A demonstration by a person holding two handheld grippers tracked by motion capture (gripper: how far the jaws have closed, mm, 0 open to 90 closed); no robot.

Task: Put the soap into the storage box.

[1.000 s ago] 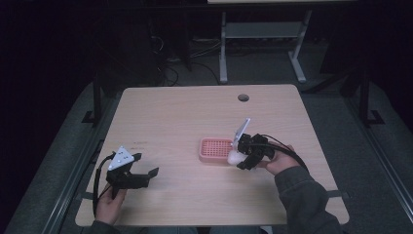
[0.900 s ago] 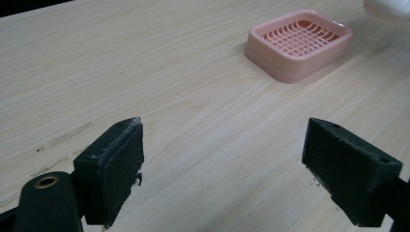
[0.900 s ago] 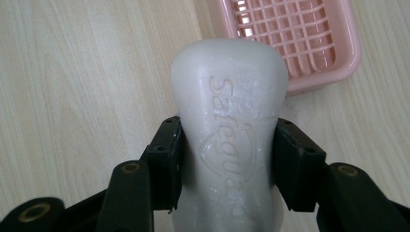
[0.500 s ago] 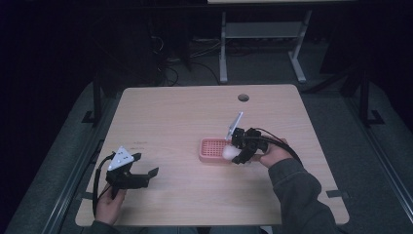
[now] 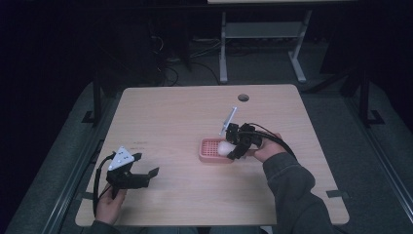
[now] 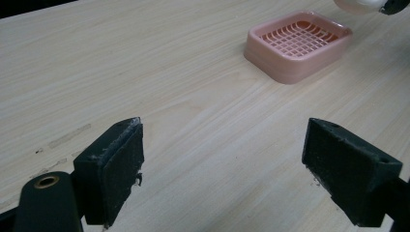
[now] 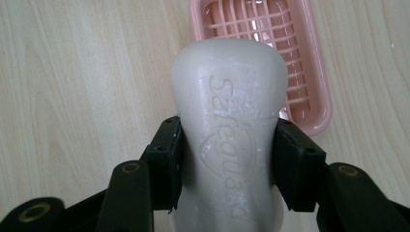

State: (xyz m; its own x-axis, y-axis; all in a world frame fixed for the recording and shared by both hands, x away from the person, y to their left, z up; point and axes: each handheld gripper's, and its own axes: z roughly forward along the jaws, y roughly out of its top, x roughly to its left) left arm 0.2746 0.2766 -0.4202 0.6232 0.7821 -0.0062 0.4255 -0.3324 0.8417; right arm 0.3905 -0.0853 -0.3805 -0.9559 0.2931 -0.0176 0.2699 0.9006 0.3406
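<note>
A white bar of soap [image 7: 229, 125] with raised lettering is clamped between the two jaws of my right gripper [image 7: 227, 154]. In the high view the soap [image 5: 224, 147] hangs over the right end of a pink slatted soap dish [image 5: 210, 149], with my right gripper [image 5: 233, 148] tilted down toward it. The dish [image 7: 270, 34] lies just beyond the soap in the right gripper view. My left gripper [image 5: 148, 176] rests low at the table's front left, open, nothing between its pads [image 6: 113, 166]. From there the dish [image 6: 297, 43] sits far ahead on the right.
The wooden table [image 5: 170, 117] has a round cable hole [image 5: 243, 97] near its far edge. A white desk frame [image 5: 263, 39] and cables stand on the dark floor beyond. The person's right sleeve [image 5: 292, 190] lies across the front right of the table.
My right gripper has carried the soap up and to the left, from the dish's right side to above its right end. The left gripper has stayed put.
</note>
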